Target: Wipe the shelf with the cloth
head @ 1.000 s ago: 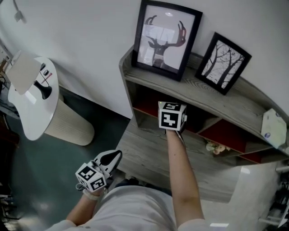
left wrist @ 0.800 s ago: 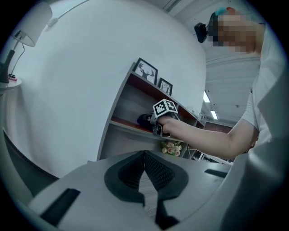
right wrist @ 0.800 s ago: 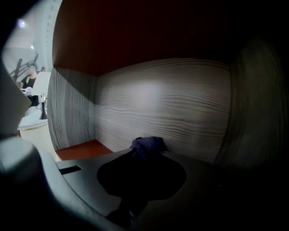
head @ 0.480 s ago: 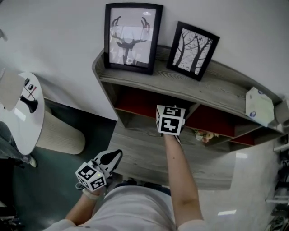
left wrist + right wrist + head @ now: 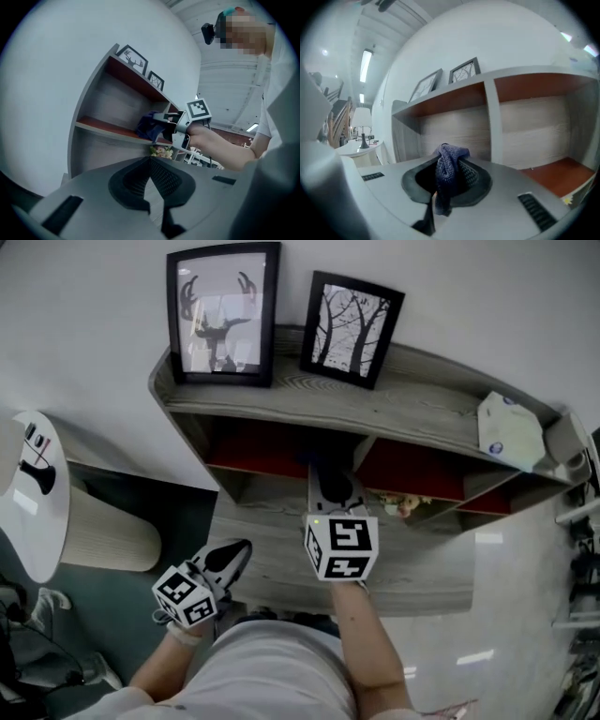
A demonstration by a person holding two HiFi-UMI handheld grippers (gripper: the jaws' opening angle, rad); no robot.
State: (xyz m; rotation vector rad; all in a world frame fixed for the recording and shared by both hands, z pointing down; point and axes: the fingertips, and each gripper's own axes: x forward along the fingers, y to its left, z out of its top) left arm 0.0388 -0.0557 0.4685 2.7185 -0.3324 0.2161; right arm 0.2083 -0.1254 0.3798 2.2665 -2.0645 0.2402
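Note:
My right gripper [image 5: 333, 486] is shut on a dark blue knitted cloth [image 5: 325, 465], which bunches up between its pads [image 5: 449, 168]. It hangs just in front of the grey wooden shelf unit [image 5: 403, 418], level with the red-backed middle compartments. Whether the cloth touches a board I cannot tell. In the left gripper view the cloth [image 5: 148, 125] shows at the edge of the middle shelf board. My left gripper [image 5: 230, 559] is held low at the left, away from the shelf. Its jaws are shut [image 5: 150, 161] with nothing in them.
Two black-framed pictures [image 5: 222, 310] [image 5: 349, 326] lean on the wall on the top board, and a white packet [image 5: 509, 432] lies at its right end. A small bunch of flowers [image 5: 398, 507] lies on the lower board. A white round table [image 5: 33, 493] stands left.
My right gripper has drawn back from inside the compartment towards me, cloth still in its jaws. The head view has swung, so the shelf sits further left. The left gripper moved little.

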